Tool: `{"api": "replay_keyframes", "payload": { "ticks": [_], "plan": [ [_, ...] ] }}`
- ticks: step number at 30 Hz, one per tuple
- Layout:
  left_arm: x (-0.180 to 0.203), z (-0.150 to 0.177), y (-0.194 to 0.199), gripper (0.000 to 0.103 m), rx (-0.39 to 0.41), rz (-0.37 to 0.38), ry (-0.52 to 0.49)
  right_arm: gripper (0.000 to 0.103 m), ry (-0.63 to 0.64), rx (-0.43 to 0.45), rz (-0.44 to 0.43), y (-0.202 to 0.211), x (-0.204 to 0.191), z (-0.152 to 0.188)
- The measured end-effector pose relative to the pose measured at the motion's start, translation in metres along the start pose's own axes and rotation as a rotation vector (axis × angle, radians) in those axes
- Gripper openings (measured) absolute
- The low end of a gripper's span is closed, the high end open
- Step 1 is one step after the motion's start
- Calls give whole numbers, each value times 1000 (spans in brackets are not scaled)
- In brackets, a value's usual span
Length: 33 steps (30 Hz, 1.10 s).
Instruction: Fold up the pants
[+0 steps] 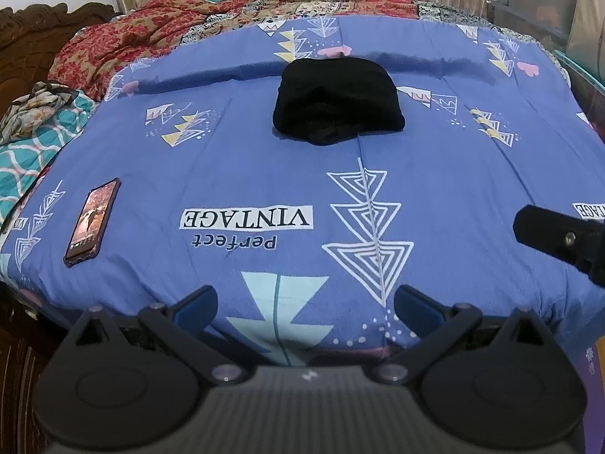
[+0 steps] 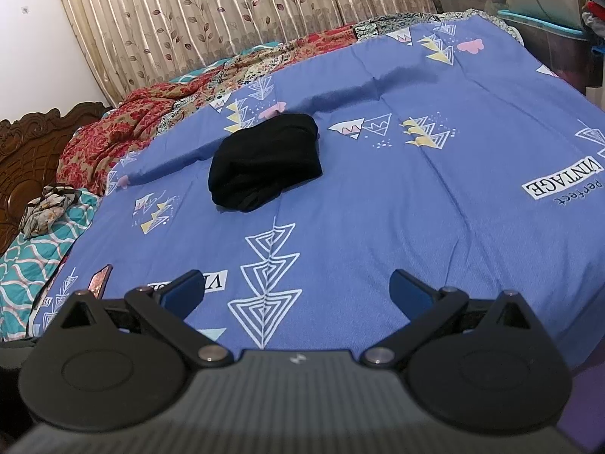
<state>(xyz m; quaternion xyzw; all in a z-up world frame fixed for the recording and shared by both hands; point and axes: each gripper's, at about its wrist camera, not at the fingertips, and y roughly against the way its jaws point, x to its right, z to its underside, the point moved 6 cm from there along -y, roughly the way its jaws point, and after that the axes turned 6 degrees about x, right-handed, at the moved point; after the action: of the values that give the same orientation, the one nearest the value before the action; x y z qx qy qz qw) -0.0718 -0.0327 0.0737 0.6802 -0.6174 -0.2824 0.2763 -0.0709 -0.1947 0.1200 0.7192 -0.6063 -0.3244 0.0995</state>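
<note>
Black pants [image 1: 337,101] lie folded into a compact bundle in the middle of the blue patterned bedspread [image 1: 234,159]; the right wrist view shows the same pants [image 2: 264,160] left of centre. My left gripper [image 1: 305,302] hangs open over the bed's near edge, far short of the pants, with nothing between its blue-padded fingers [image 1: 198,300]. My right gripper [image 2: 297,289] is open too, empty, near the front edge. A black finger of that right gripper [image 1: 559,236] pokes in from the right side of the left wrist view.
A phone [image 1: 92,223] lies on the bedspread at the near left. Red patterned bedding [image 1: 124,41] and a teal quilt [image 1: 34,151] are heaped along the far left by a carved wooden headboard [image 2: 26,151]. Curtains [image 2: 227,11] hang behind; storage bins [image 2: 544,34] stand at right.
</note>
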Motion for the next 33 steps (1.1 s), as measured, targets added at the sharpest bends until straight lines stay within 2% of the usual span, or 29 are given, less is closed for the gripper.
{"api": "replay_keyframes", "payload": {
  "ticks": [33],
  "plan": [
    [4, 1, -5, 103, -18, -2, -15, 103, -3, -3, 2, -3, 5, -2]
  ]
}}
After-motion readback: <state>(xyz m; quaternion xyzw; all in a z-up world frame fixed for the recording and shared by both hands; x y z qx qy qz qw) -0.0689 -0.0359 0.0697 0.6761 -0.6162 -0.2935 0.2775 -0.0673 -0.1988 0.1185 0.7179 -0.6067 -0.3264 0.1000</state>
